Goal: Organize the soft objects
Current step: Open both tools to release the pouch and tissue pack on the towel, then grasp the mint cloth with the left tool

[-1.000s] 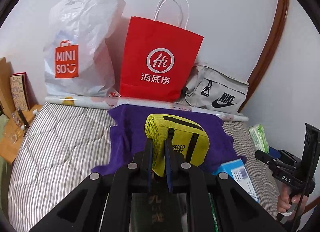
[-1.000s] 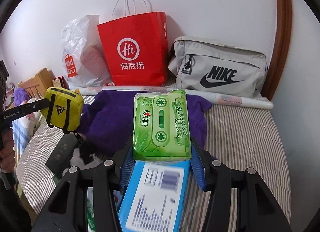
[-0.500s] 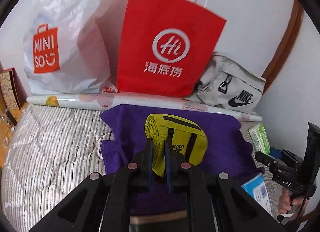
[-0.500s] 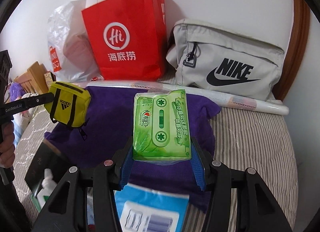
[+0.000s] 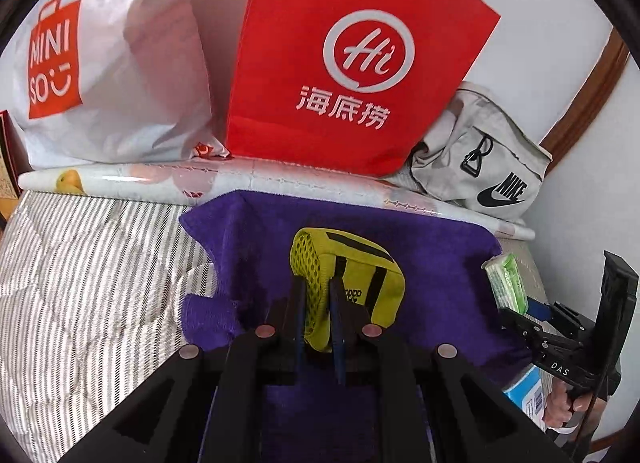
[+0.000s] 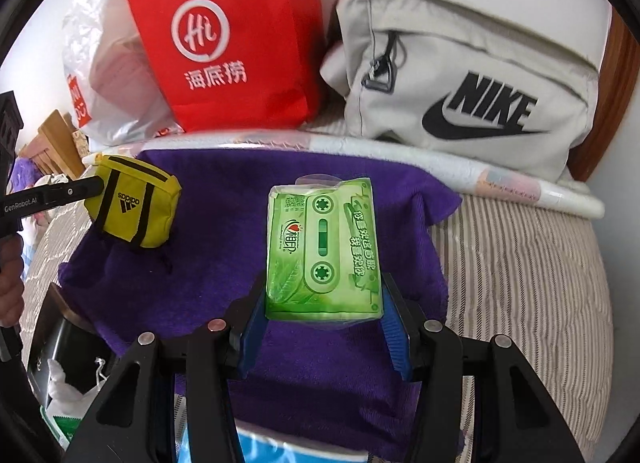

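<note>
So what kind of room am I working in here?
Most likely a bedroom: a striped quilt as on a bed, a purple towel spread over it, and a red bag and Nike bag against the wall.

Yellow pouch: mesh side, matt woven cloth w/ black straps. Tissue pack: glossy green plastic film, crinkly. Towel: purple, fuzzy terry. Red bag: matt paper. White bag: thin wrinkled plastic. Grey bag: smooth matt fabric. Quilt: striped stitched cloth. Roll: shiny.
</note>
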Demonstrator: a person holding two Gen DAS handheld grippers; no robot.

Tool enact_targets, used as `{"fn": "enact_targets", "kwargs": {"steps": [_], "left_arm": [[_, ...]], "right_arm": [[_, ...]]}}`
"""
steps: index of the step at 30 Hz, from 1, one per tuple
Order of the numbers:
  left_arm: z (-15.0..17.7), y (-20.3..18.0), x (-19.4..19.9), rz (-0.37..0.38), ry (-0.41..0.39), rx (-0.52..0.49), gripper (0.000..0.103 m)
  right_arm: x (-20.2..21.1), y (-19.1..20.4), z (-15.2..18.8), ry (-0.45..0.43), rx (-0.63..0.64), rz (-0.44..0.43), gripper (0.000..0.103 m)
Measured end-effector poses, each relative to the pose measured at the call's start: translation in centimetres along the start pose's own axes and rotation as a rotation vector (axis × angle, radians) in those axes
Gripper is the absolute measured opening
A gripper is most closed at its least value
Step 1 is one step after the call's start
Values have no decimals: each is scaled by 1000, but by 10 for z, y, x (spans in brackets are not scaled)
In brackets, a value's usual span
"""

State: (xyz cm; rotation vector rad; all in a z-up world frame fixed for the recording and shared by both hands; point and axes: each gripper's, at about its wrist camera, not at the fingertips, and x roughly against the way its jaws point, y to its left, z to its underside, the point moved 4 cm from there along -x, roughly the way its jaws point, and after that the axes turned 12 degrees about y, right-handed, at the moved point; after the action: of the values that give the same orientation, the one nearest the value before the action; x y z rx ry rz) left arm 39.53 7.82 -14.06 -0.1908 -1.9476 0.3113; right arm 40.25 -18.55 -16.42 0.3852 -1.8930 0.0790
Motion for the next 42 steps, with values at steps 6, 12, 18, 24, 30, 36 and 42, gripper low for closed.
{"fn": "enact_targets", "kwargs": {"steps": [6,12,18,24,30,36,42], "left_arm": [[-3,0,-3,12,-1,3,12],[-3,-2,-4,-39,1,-28,23],[1,-6,2,-66,-17,-54,55],[12,-10,20,-117,-28,-63,67],[41,-14,59,-148,-75,-55,72],[80,-9,113,-103,-183,-40,72],[123,-8,144,-162,-208,-67,72]], "right_arm": [[-2,-3,-1,3,-9,-6,52],[-4,-2,0,14,4,-30,61],[8,-9,4,-22,-29,-31,75],[32,-17,21,-32,-72,-23,75],[68,-5,45,-61,-59,28,76],[115,11,80,-124,-43,27,88],[149,31,119,-197,-22,-15,88]]}}
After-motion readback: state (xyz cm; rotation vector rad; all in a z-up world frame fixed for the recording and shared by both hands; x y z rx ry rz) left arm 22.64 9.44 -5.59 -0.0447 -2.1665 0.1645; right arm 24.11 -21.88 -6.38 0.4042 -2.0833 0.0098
